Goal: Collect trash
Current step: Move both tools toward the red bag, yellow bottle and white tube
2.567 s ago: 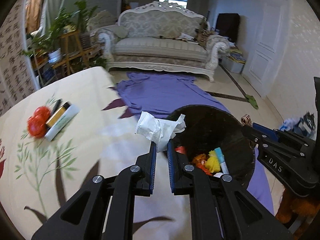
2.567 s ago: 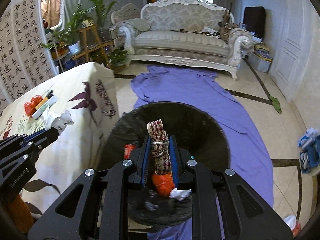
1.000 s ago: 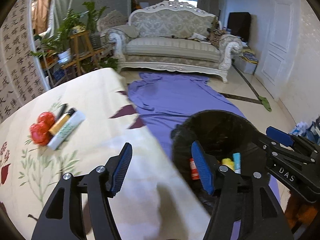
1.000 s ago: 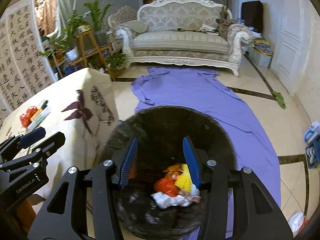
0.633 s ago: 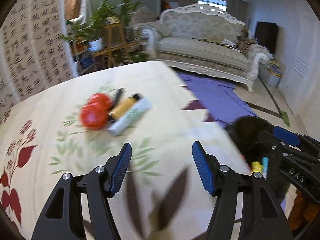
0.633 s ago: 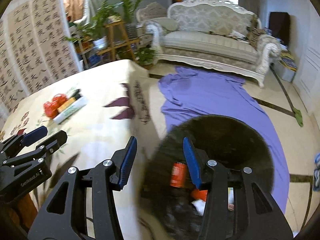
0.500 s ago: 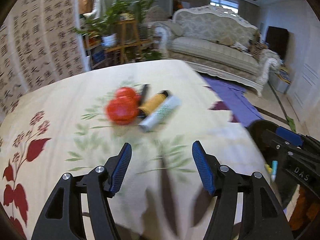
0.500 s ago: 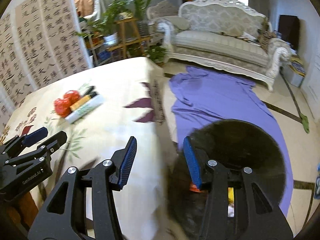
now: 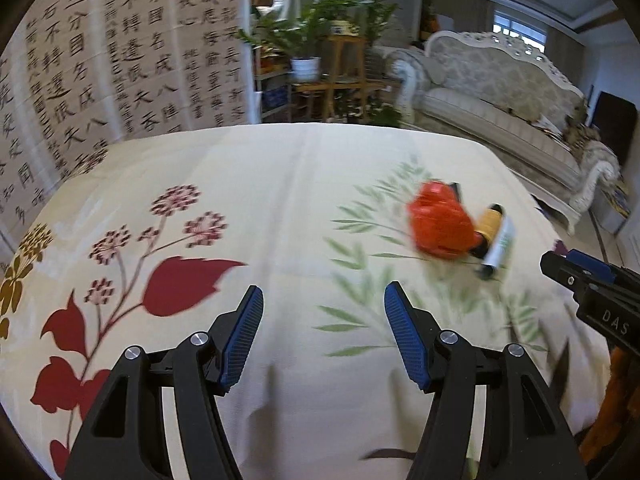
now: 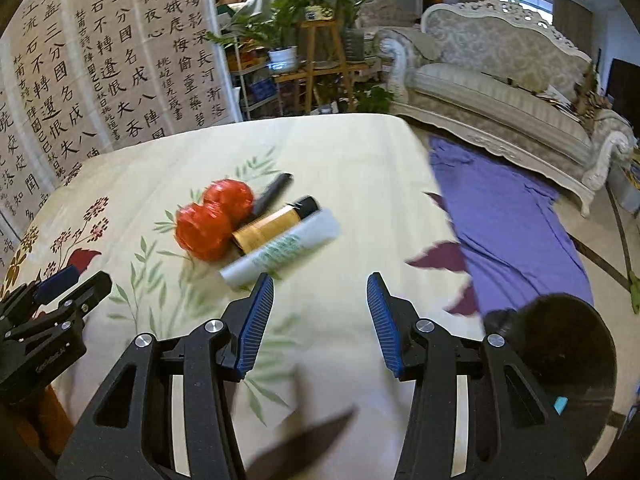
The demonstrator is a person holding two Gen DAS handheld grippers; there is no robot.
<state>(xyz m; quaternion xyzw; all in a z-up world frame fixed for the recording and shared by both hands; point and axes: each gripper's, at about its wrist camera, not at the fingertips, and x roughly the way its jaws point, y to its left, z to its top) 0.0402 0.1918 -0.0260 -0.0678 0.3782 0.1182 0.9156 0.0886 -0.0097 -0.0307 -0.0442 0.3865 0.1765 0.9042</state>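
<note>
At the lower right of the right wrist view, the black round trash bin [image 10: 560, 364] has slid aside; your right gripper [image 10: 320, 320] and left gripper [image 9: 324, 336], fingers apart and empty, now face the blurred red plastic lumps, seemingly wrappers [image 10: 212, 220], mid-frame on the floral-clothed counter [image 10: 360, 168].

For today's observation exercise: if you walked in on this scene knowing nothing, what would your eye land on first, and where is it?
The bright red crumpled lump stands out first, lying on the cream floral tablecloth amid a small cluster: a yellow tube, a white tube and a black pen. Next come the two open grippers, left gripper and right gripper, both empty over the cloth. A black bin sits on the floor at lower right.
</note>
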